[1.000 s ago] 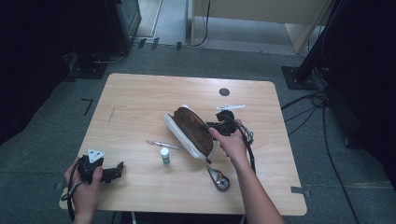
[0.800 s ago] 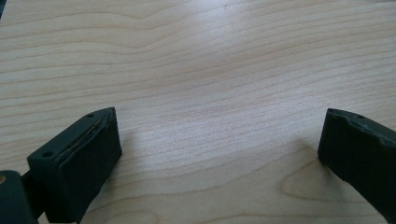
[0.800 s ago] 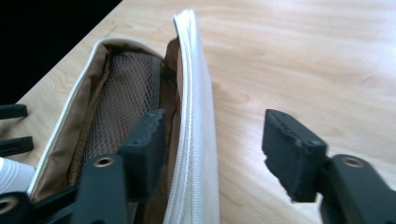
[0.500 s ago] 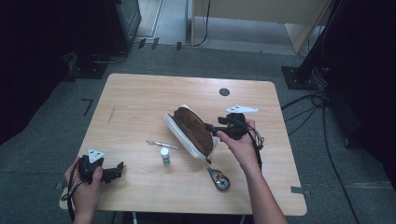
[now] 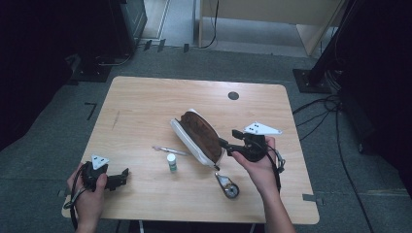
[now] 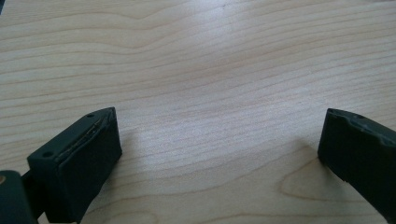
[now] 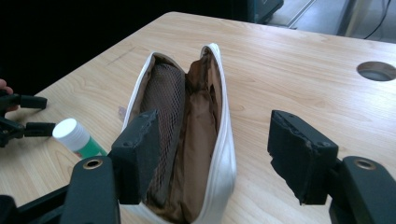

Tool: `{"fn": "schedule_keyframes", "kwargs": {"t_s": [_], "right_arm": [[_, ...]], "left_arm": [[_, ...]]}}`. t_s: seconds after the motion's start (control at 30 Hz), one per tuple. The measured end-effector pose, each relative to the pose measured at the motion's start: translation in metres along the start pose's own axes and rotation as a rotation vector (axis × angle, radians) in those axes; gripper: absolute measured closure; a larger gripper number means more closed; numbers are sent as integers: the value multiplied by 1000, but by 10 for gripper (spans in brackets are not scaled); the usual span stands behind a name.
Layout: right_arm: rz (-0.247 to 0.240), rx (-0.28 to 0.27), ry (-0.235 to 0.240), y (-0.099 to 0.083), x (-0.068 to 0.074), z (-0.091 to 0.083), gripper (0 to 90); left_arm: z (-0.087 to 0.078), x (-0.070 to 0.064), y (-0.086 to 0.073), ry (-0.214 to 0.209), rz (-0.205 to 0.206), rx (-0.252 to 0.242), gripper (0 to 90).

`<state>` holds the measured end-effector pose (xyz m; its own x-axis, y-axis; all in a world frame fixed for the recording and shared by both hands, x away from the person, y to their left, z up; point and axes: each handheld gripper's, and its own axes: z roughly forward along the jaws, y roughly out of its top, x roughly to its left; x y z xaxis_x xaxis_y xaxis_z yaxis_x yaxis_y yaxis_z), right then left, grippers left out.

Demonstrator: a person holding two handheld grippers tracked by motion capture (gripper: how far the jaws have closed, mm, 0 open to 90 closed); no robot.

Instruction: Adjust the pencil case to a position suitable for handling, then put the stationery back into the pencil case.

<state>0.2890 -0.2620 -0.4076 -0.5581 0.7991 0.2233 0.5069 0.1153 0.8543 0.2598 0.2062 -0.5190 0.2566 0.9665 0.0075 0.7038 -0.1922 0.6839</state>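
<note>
since a second ago our right gripper (image 5: 227, 144) has turned toward the pouch (image 5: 198, 137), jaws apart at its near end; its long axis runs straight away from us; our left gripper (image 5: 122, 176) rests open, well apart.

Pale wood-grain bench (image 6: 201, 70), smooth with a soft sheen; the pouch (image 7: 187, 140) shows a glossy white shell, brown cloth lining and mesh; matt black plastic fingers (image 7: 299, 154).

Laboratory or studio workspace. A light wooden table (image 5: 145, 102) with a cable port (image 5: 233, 95) stands on grey carpet. Black equipment stands (image 5: 320, 63) and trailing cables (image 5: 340, 145) surround it.
</note>
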Motion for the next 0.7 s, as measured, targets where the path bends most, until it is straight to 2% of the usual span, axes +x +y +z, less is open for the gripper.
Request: {"fn": "schedule_keyframes", "kwargs": {"t_s": [0.17, 0.4, 0.43, 0.47, 0.53, 0.6, 0.7], "right_arm": [[-4, -16, -7, -10, 3, -12, 351], [12, -13, -27, -46, 4, -24, 357], [12, -13, -27, -46, 4, -24, 357], [20, -4, -34, -56, 5, -26, 357], [17, 1, -38, -61, 5, -26, 358], [20, 14, -44, -75, 7, -28, 355], [33, 21, -53, -87, 8, -31, 354]], "left_arm": [[0, 0, 0, 0, 1, 1, 0], [0, 0, 0, 0, 1, 1, 0], [0, 0, 0, 0, 1, 1, 0], [0, 0, 0, 0, 1, 0, 0], [0, 0, 0, 1, 2, 0, 0], [0, 0, 0, 1, 3, 0, 0], [0, 0, 0, 1, 2, 0, 0]]}}
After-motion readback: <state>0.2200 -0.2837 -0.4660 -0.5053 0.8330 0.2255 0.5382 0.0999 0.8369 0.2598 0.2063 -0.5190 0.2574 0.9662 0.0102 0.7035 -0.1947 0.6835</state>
